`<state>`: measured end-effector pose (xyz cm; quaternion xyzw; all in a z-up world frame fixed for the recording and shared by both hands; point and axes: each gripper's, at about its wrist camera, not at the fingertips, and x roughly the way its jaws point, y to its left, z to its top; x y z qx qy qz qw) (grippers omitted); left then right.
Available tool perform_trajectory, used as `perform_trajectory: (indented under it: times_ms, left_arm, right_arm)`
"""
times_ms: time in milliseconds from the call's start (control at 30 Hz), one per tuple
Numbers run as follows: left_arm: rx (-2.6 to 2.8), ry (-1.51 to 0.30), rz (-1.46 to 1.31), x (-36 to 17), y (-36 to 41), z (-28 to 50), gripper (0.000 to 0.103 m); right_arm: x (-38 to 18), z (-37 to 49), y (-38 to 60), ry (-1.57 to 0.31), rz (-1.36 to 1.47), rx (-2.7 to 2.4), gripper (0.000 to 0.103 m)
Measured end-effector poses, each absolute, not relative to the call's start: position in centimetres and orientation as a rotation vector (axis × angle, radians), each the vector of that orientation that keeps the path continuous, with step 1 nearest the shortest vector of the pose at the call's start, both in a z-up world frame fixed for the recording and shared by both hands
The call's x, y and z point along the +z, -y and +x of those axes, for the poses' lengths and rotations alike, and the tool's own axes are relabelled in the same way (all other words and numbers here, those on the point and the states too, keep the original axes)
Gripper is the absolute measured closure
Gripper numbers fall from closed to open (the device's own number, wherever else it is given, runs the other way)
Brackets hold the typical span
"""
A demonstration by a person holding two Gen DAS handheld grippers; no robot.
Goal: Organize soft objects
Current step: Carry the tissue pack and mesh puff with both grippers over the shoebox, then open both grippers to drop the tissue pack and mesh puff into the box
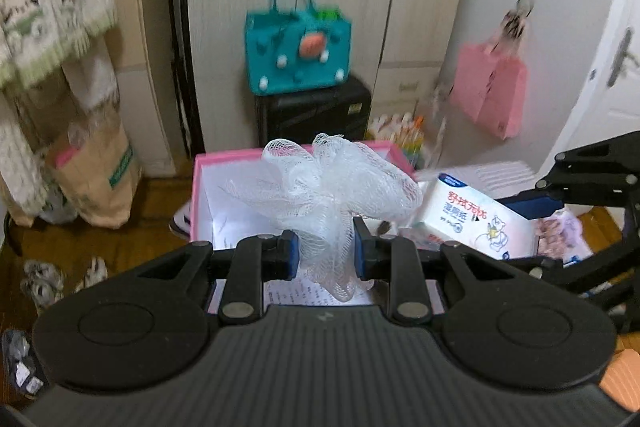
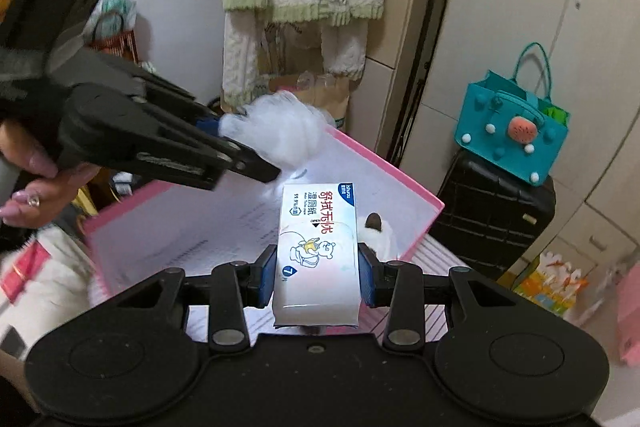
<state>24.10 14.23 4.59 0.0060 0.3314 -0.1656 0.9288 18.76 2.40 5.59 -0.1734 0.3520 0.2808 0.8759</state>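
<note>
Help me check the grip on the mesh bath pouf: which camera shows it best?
The left wrist view: the mesh bath pouf sits sharp between the left gripper fingers. The right wrist view shows it only as a blurred white puff, seen from the side.

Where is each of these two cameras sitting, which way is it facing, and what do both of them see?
Left wrist: sits on the left gripper, looking forward over the white mesh puff it clamps, toward the pink box and wardrobe; the right gripper enters at right.
Right wrist: sits on the right gripper, looking over the wipes pack it clamps; the left gripper and the person's hand show at left.
Shared: puff, pack, pink box, teal bag, black suitcase.
</note>
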Motion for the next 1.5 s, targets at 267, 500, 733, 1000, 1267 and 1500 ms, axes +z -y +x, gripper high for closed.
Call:
perform_trajectory:
  times_ms: [267, 500, 733, 1000, 1267, 1500]
  left_arm:
    - [-0.316, -0.882, -0.020, 0.0, -14.3, 30.2, 0.079]
    - [-0.296, -0.957, 0.049, -1.8, -13.3, 33.2, 0.078]
    - [-0.332, -1.014, 0.020, -3.2, -13.3, 34.6, 0.077]
    - [-0.318, -1.053, -0.036, -5.0, -13.7, 35.4, 0.074]
    - [-0.286, -1.041, -0.079, -4.7, -13.9, 36.1, 0.048]
    - [-0.283, -0.913, -0.042, -1.9, -14.2, 33.2, 0.036]
  right_arm:
    - [1.6, 21.5, -3.8, -0.782, -0.425, 0.672, 0.058]
    - [0.9, 21.1, -5.0, -0.804, -0.583, 0.730, 0.058]
    - [-0.6, 20.8, -7.2, -0.843, -0.695, 0.797, 0.058]
    - [-2.2, 22.7, -9.0, -0.897, -0.757, 0.855, 0.058]
    - [-2.8, 25.0, -8.5, -0.925, -0.718, 0.800, 0.053]
    - [0.2, 23.6, -5.8, -0.862, -0.594, 0.767, 0.050]
